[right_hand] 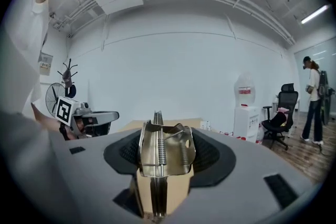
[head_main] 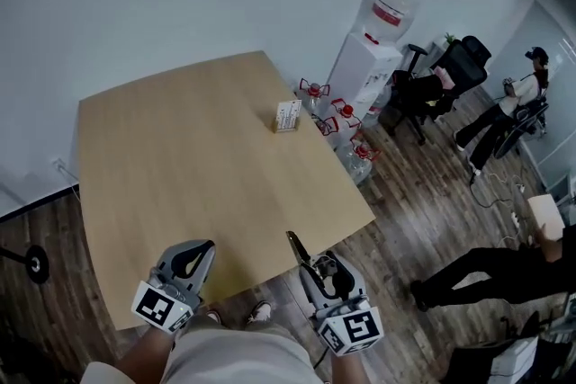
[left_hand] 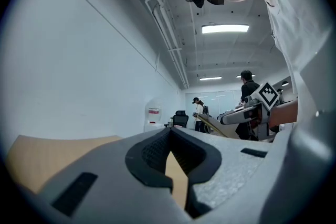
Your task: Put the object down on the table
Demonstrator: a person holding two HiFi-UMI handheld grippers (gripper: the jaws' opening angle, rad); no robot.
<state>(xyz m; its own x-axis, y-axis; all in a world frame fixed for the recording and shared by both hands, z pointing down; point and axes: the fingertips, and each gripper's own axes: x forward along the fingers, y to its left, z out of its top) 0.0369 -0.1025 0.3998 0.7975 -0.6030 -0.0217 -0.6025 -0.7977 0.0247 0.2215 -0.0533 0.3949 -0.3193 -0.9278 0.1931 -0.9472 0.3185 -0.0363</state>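
Observation:
My right gripper (head_main: 317, 263) hangs just off the near edge of the tan wooden table (head_main: 198, 148). It is shut on a shiny metal spring clamp (head_main: 297, 245), whose thin tip juts forward over the edge. In the right gripper view the clamp (right_hand: 160, 157) stands upright between the dark pads (right_hand: 122, 153), its coil spring showing. My left gripper (head_main: 193, 256) hovers over the table's near edge; its jaws meet at the tips with nothing between them (left_hand: 169, 136). The left gripper view shows the right gripper (left_hand: 251, 108) off to the side.
A small white card box (head_main: 288, 115) stands near the table's far right edge. Beyond that edge are red-capped water bottles (head_main: 344, 120), a water dispenser (head_main: 373, 58) and an office chair (head_main: 454, 72). A person (head_main: 522, 94) stands at the far right, and another's legs (head_main: 481, 270) are nearer.

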